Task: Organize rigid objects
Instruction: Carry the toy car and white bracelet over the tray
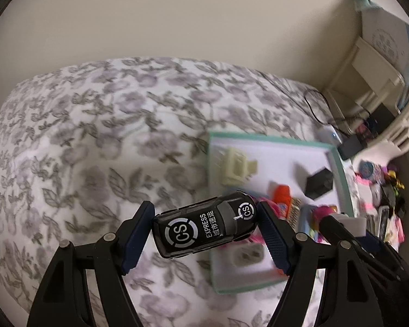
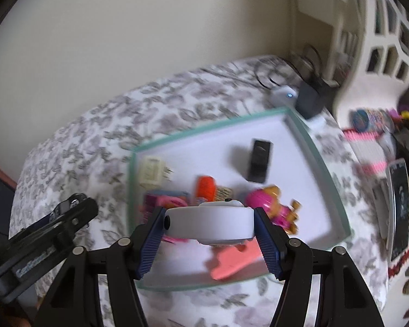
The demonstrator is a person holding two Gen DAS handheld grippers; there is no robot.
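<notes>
My left gripper (image 1: 205,233) is shut on a black toy car (image 1: 204,227) printed "CS EXPRESS", held lengthwise between the blue pads above the floral bed cover, just left of the tray. My right gripper (image 2: 208,224) is shut on a flat white oval device (image 2: 210,222), held over the near part of the green-rimmed white tray (image 2: 317,163). In the tray lie a cream plug-like block (image 2: 151,174), a black box (image 2: 259,160), an orange piece (image 2: 205,186), a pink toy figure (image 2: 270,207) and a salmon flat piece (image 2: 235,261). The other gripper (image 2: 68,218) shows at the left of the right wrist view.
The floral bed cover (image 1: 81,136) spreads left of the tray. Past the tray's far corner lie a black adapter (image 2: 310,100) with a cable and a small white lit device (image 2: 283,94). A cream lattice basket (image 2: 381,41) and a heap of colourful items (image 2: 381,141) stand on the right.
</notes>
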